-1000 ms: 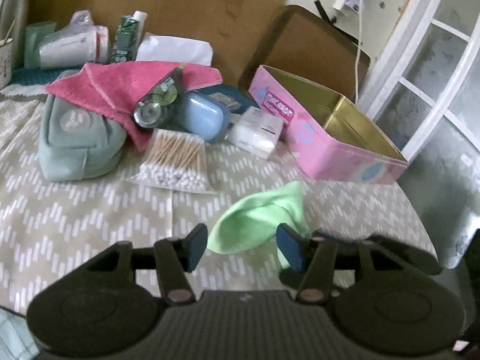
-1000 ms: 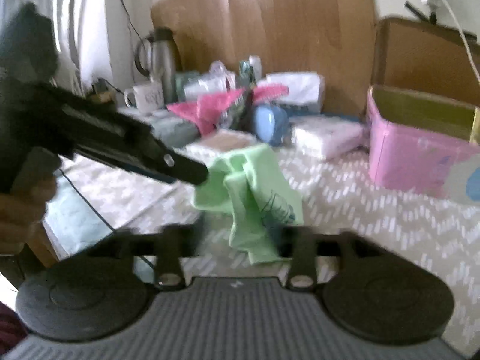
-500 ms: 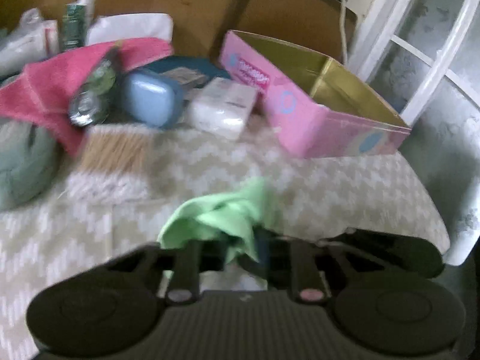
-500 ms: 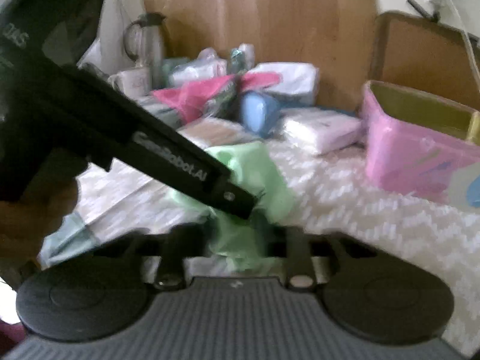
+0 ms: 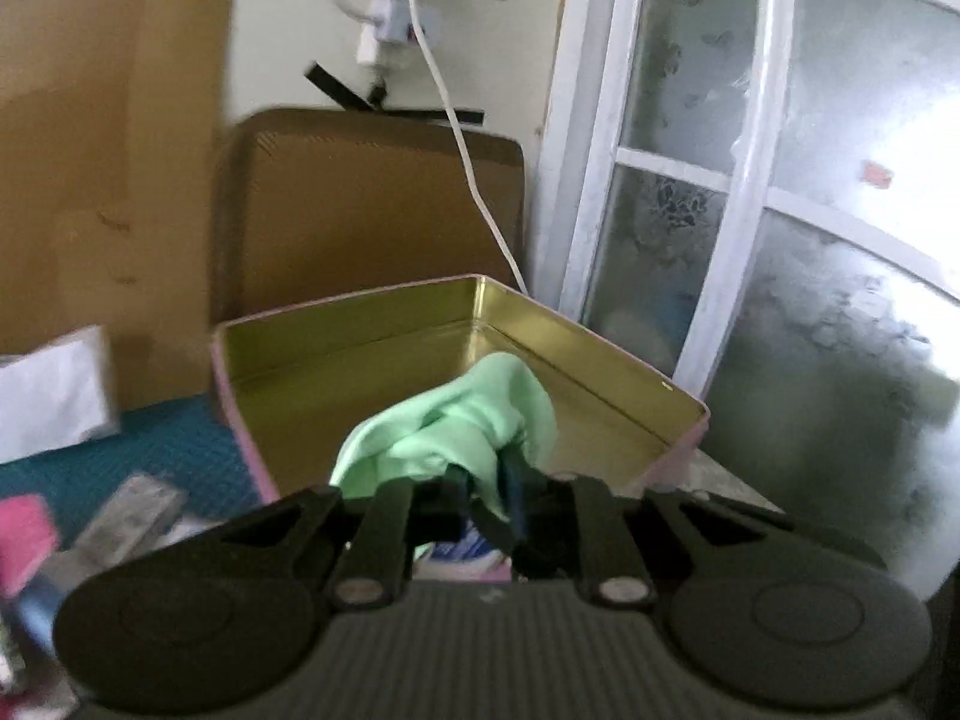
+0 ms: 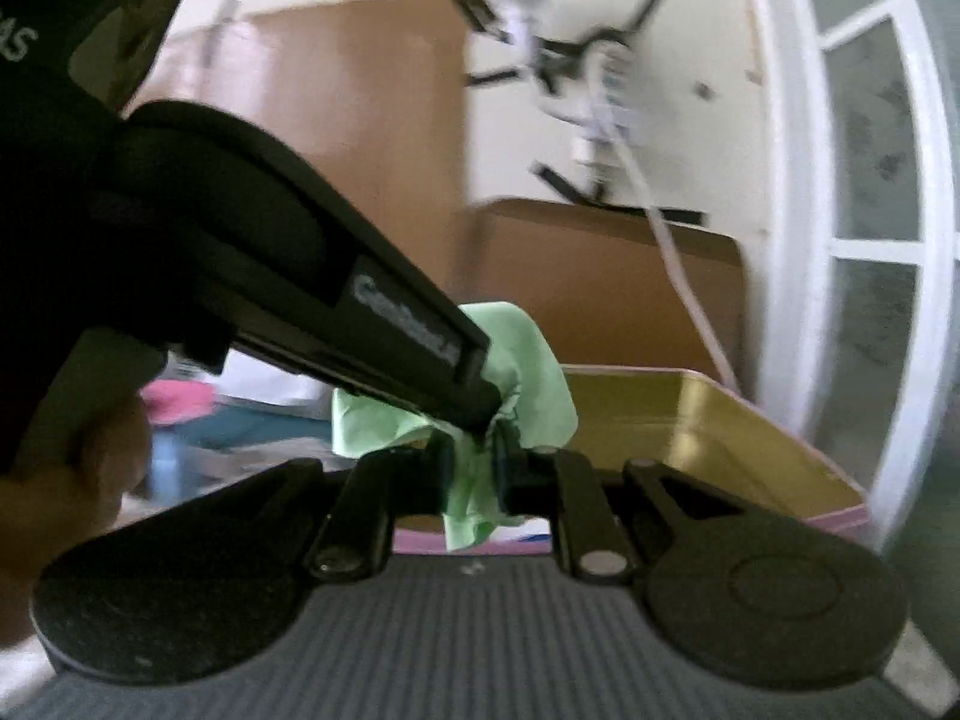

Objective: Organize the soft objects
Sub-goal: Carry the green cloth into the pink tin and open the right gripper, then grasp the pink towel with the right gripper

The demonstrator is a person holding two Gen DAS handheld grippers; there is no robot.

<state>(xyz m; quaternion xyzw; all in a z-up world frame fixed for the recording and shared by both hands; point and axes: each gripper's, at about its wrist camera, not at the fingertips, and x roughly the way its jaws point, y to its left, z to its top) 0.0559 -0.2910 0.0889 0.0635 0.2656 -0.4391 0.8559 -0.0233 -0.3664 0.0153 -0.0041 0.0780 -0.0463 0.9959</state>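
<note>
Both of my tools were clamped on the green cloth [image 5: 456,420]: my left tool [image 5: 486,495] pinched one bunched part, and my right tool [image 6: 471,468] pinched a hanging fold just beside it. I held the cloth in the air over the near edge of the open pink tin [image 5: 600,354], whose gold interior showed behind it. A white cable [image 5: 468,162] hung down the wall beyond.
</note>
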